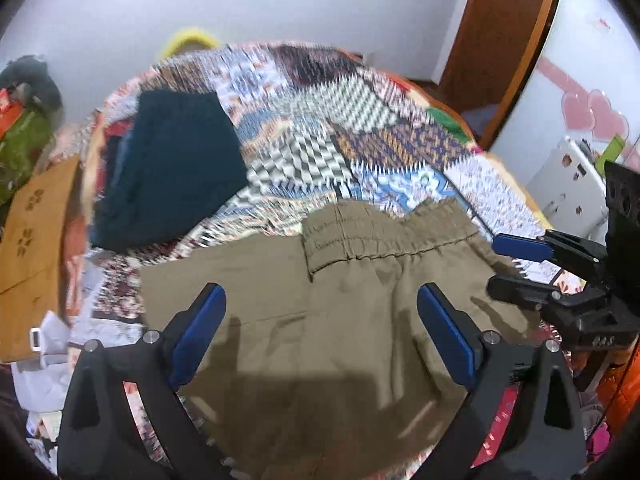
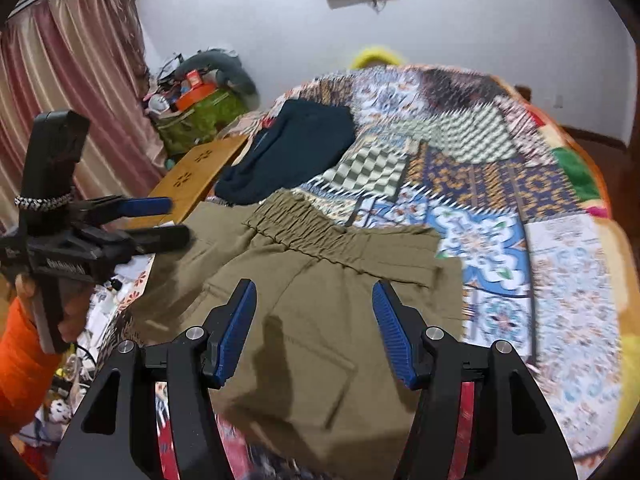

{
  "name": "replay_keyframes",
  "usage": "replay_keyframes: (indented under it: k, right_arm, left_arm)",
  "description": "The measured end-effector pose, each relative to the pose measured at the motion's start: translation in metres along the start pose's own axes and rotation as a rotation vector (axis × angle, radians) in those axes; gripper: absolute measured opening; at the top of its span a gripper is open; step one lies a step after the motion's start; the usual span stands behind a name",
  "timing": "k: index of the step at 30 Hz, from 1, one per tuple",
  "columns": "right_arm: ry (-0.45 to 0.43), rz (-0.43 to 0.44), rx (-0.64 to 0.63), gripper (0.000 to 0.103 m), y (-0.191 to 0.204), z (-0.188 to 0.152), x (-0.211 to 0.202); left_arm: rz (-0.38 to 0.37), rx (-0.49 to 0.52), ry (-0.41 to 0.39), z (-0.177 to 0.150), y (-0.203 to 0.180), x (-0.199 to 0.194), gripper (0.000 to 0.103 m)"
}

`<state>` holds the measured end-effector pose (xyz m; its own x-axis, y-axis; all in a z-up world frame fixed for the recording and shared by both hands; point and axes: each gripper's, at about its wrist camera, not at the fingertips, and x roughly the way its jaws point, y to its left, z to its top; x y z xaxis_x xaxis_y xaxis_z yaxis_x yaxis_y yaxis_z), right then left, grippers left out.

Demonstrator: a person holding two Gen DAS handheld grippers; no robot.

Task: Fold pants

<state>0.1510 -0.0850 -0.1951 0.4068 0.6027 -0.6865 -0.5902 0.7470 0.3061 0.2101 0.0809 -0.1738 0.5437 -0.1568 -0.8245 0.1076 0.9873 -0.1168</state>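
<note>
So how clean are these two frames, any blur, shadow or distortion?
Left wrist view: patchwork bedspread streaked with motion blur, olive pants soft, gripper shadow across them, strong fisheye bending. Right wrist view: milder blur on the bedspread, pants fairly readable, edges curved.

A bed's patchwork quilt [image 2: 500,184] carries folded olive pants [image 2: 320,320] and a dark garment [image 2: 296,148] beyond.

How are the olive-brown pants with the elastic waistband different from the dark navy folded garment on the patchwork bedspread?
The olive-brown pants lie near the grippers; the dark navy garment lies farther back, by the bed's edge. The pants are spread wide with the gathered waistband showing; the navy garment is a compact pile. Both rest on the patchwork bedspread, untouched by either gripper.
</note>
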Motion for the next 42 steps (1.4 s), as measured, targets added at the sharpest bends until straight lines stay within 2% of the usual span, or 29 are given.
replay_keyframes:
  k: [4,6,12,18,21,26,34,37,40,42]
  right_arm:
    - [0.09,0.006,0.015,0.057,-0.009,-0.008,0.03]
    - [0.095,0.015,0.022,0.058,-0.019,-0.015,0.032]
    - [0.096,0.05,0.047,0.055,-0.034,-0.026,0.015]
    - [0.087,-0.024,0.031,0.058,-0.038,-0.042,-0.004]
    - [0.111,-0.094,0.047,0.062,-0.047,-0.053,-0.011]
    - [0.113,-0.072,0.166,0.065,-0.075,-0.071,-0.024]
    - [0.098,-0.107,0.169,0.067,-0.071,-0.076,-0.038]
    - [0.099,-0.119,0.166,0.067,-0.068,-0.072,-0.041]
    - [0.08,-0.114,0.158,0.067,-0.064,-0.062,-0.043]
    - [0.061,-0.113,0.153,0.072,-0.062,-0.056,-0.042]
  left_arm:
    - [0.011,-0.034,0.108,-0.014,0.017,0.045,0.098]
    - [-0.045,-0.055,0.084,-0.023,0.029,0.044,0.098]
    - [-0.054,-0.047,0.067,-0.041,0.038,0.025,0.098]
    - [-0.062,-0.105,0.046,-0.064,0.052,0.004,0.098]
    - [-0.047,-0.12,0.047,-0.072,0.057,-0.003,0.098]
    - [-0.061,-0.161,0.058,-0.085,0.065,-0.011,0.098]
    - [-0.04,-0.184,0.04,-0.093,0.068,-0.032,0.098]
    - [0.01,-0.218,0.031,-0.09,0.078,-0.041,0.098]
    - [-0.02,-0.275,0.012,-0.083,0.092,-0.043,0.098]
    - [-0.017,-0.296,0.018,-0.076,0.096,-0.036,0.096]
